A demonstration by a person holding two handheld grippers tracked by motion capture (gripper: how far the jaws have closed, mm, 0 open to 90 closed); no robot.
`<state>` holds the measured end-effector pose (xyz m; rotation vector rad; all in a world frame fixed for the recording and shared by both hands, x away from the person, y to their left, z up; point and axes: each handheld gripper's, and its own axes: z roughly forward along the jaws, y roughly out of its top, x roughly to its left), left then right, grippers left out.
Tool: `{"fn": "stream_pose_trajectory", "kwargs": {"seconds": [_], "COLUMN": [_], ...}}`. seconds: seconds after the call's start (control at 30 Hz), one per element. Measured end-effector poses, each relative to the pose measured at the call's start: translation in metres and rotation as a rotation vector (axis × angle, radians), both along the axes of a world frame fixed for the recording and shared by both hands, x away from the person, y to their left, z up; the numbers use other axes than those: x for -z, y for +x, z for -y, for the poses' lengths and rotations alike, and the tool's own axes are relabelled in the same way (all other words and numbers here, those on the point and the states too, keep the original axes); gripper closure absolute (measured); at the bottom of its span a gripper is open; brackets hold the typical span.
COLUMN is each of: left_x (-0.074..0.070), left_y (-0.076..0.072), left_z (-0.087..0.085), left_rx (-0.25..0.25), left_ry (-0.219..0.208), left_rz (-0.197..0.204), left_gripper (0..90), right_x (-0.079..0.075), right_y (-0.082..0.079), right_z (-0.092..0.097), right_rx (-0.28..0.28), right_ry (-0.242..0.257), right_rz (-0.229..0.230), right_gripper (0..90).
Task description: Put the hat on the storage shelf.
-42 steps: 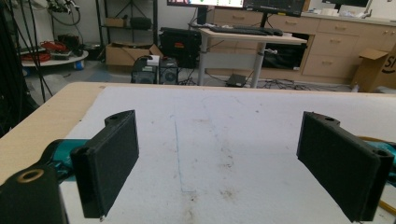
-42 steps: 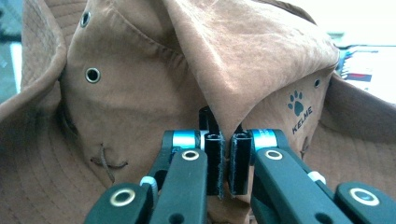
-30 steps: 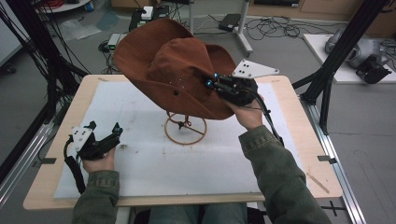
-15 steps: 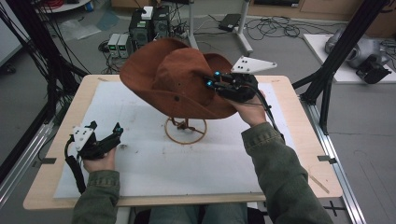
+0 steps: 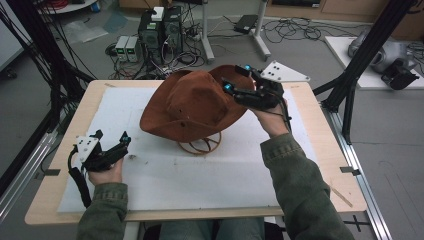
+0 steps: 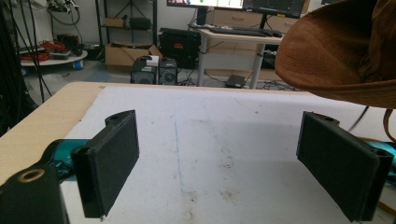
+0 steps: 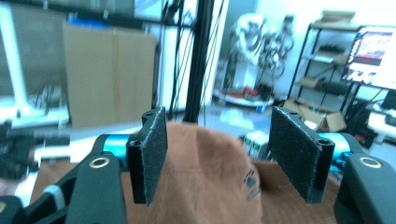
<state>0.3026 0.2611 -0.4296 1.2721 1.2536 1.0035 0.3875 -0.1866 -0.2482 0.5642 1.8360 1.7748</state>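
Setting: a robotics or data-recording lab, presenting as a workroom rather than a home. Black frame struts are standing around a plywood table that is carrying a white foam mat. Loose cables are trailing over a grey floor, and computer towers are sitting on it beyond the table. Desks with monitors are lining the back wall, with cardboard boxes sitting underneath. Metal shelving is holding equipment, and another lit screen is glowing at the side.
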Motion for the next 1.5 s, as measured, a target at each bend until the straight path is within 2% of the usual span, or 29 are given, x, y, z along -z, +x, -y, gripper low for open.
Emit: {"fn": "stream_pose_trajectory", "kwargs": {"seconds": [0.03,0.17,0.2,0.23,0.27,0.3,0.37,0.4,0.43,0.47,0.53,0.67,0.7,0.73,0.77,0.8,0.83,0.9,0.93,1.03,1.13,1.17,1.2,1.33,1.5], "left_x": [0.0,0.0,0.0,0.0,0.0,0.0,0.0,0.0,0.0,0.0,0.0,0.0,-0.001,-0.001,-0.001,-0.001,-0.001,-0.001,-0.001,-0.001,-0.002,-0.002,-0.002,-0.002,-0.002], "left_y": [0.0,0.0,0.0,0.0,0.0,0.0,0.0,0.0,0.0,0.0,0.0,0.0,0.0,0.0,0.0,0.0,0.0,0.0,0.0,-0.001,-0.002,-0.002,-0.003,-0.003,-0.003], "left_z": [0.0,0.0,0.0,0.0,0.0,0.0,0.0,0.0,0.0,0.0,0.001,0.001,0.001,0.001,0.001,0.001,0.001,0.001,0.001,0.001,0.001,0.001,0.001,0.001,0.001], "left_rx": [0.0,-0.001,-0.001,-0.001,-0.001,-0.001,-0.004,-0.005,-0.006,-0.007,-0.007,-0.007,-0.007,-0.007,-0.01,-0.01,-0.011,-0.014,-0.014,-0.018,-0.03,-0.034,-0.04,-0.046,-0.048], "left_ry": [0.0,-0.001,-0.001,0.003,0.003,0.002,0.001,0.002,0.002,0.003,0.004,0.005,0.008,0.011,0.008,0.008,0.008,0.009,0.009,0.01,0.017,0.019,0.016,0.017,0.019], "left_rz": [0.0,0.001,0.002,0.0,0.0,0.001,0.004,0.004,0.004,0.003,0.002,0.003,0.002,0.003,0.003,0.003,0.002,0.005,0.004,0.006,0.013,0.016,0.019,0.017,0.019], "left_gripper": [13.3,13.3,13.3,13.3,13.3,13.3,13.3,13.3,13.3,13.3,13.3,13.3,13.3,13.3,13.3,13.3,13.3,13.3,13.3,13.3,13.3,13.3,13.3,13.3,13.2], "right_x": [0.0,0.003,0.003,0.005,0.005,0.005,0.006,0.007,0.007,0.007,0.01,0.014,0.018,0.018,0.024,0.028,0.028,0.036,0.046,0.058,0.076,0.087,0.087,0.109,0.138], "right_y": [0.0,-0.005,-0.006,-0.008,-0.008,-0.011,-0.013,-0.017,-0.02,-0.02,-0.029,-0.035,-0.042,-0.042,-0.05,-0.054,-0.054,-0.061,-0.065,-0.068,-0.07,-0.073,-0.073,-0.075,-0.074], "right_z": [0.0,0.02,0.026,0.04,0.04,0.051,0.057,0.068,0.073,0.073,0.083,0.09,0.093,0.093,0.094,0.094,0.094,0.093,0.094,0.094,0.098,0.101,0.101,0.105,0.11], "right_rx": [0.0,0.048,0.063,0.094,0.094,0.126,0.144,0.194,0.241,0.241,0.332,0.345,0.405,0.405,0.478,0.505,0.505,0.542,0.566,0.591,0.629,0.648,0.648,0.685,0.711], "right_ry": [0.0,0.062,0.071,0.093,0.093,0.105,0.115,0.121,0.114,0.114,0.102,0.093,0.079,0.079,0.093,0.098,0.098,0.089,0.073,0.072,0.113,0.128,0.128,0.144,0.141], "right_rz": [0.0,0.003,0.004,0.004,0.004,0.005,0.009,0.019,0.038,0.038,0.089,0.073,0.094,0.094,0.095,0.1,0.1,0.089,0.073,0.041,-0.029,-0.048,-0.048,-0.075,-0.111], "right_gripper": [35.7,31.1,30.6,28.8,28.8,26.3,25.1,17.5,12.6,12.6,11.1,11.2,11.1,11.1,11.2,11.2,11.2,11.2,11.2,11.2,11.7,11.7,11.7,11.7,11.7]}}
